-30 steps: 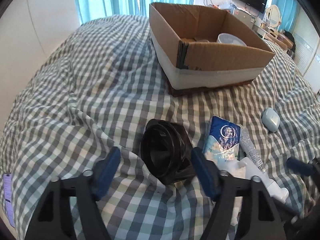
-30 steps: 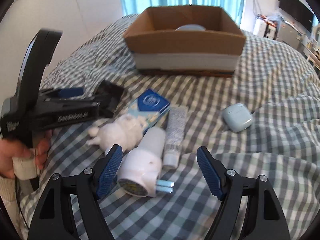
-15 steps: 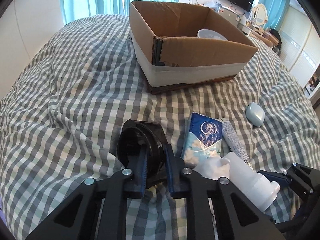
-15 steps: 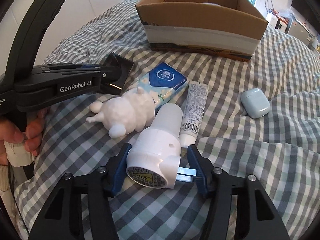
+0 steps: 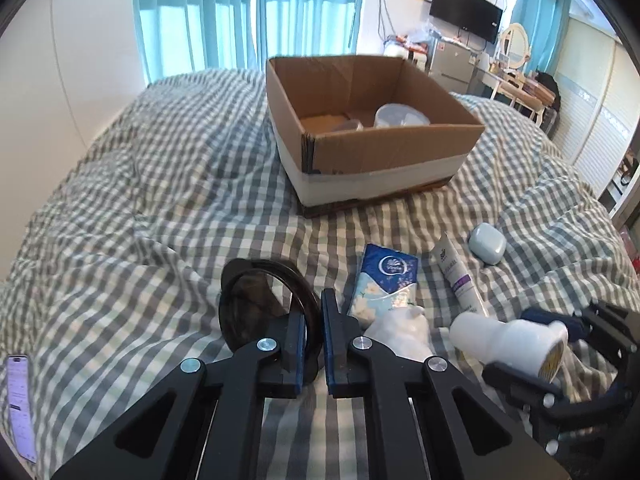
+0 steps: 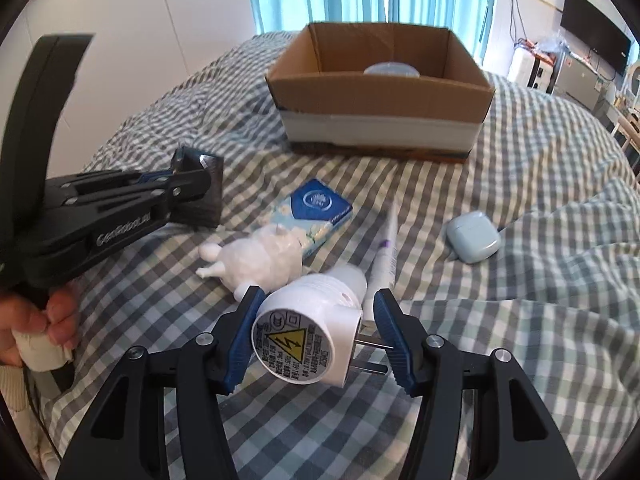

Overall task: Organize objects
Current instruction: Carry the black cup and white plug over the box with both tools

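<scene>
My left gripper [image 5: 312,336] is shut on the rim of a black round container [image 5: 256,308] and holds it above the checked bedspread; both also show in the right wrist view [image 6: 200,192]. My right gripper [image 6: 316,340] is shut on a white plug-in device [image 6: 308,332] with metal prongs, lifted off the bed; the device shows at the right of the left wrist view [image 5: 508,340]. An open cardboard box [image 5: 384,152] with a pale round lid [image 5: 400,114] inside stands further back.
On the bedspread lie a white plush toy [image 6: 260,260], a blue tissue pack [image 6: 316,212], a white tube [image 6: 384,256] and a pale blue earbud case [image 6: 472,236]. A phone [image 5: 20,400] lies at the far left. The bedspread is rumpled at the right.
Both grippers closed from open: the left on the black container's rim, the right on the white plug-in device. Both objects are now lifted off the bed.
</scene>
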A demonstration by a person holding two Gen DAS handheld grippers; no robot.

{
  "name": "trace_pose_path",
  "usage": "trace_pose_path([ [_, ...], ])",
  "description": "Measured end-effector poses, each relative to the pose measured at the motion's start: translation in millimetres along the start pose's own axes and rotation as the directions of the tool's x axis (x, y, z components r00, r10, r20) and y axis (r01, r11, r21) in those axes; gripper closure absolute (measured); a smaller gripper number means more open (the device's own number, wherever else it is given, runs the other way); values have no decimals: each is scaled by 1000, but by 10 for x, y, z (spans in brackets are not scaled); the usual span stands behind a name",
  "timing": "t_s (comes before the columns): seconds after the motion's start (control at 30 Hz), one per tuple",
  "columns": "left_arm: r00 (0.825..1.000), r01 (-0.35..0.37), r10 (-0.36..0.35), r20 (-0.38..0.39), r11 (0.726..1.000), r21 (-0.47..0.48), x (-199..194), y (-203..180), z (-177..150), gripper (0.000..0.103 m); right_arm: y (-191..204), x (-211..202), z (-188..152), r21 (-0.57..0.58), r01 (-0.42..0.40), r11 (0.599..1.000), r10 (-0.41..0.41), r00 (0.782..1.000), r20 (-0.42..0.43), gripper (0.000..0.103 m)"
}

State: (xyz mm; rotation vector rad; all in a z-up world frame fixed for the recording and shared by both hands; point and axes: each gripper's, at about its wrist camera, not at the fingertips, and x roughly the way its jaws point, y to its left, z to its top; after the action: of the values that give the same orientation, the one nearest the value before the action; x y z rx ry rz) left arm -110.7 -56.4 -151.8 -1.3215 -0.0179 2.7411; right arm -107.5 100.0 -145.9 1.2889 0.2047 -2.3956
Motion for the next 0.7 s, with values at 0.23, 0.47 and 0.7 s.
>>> trace_pose_path([
  [0.23, 999, 9, -9, 43, 1000, 2, -256, 6, -3, 96, 1, -275, 47, 13, 28, 1000, -29, 997, 66, 47],
  [0.47, 995, 22, -22, 101, 1000, 2, -561, -40, 28, 96, 33, -550, 108, 7, 46, 999, -46, 991, 124, 48],
  [0.7, 985, 87, -87, 150, 996, 4, -891, -65, 141, 96, -59, -956, 326, 33, 47, 998, -53, 977, 206, 48],
])
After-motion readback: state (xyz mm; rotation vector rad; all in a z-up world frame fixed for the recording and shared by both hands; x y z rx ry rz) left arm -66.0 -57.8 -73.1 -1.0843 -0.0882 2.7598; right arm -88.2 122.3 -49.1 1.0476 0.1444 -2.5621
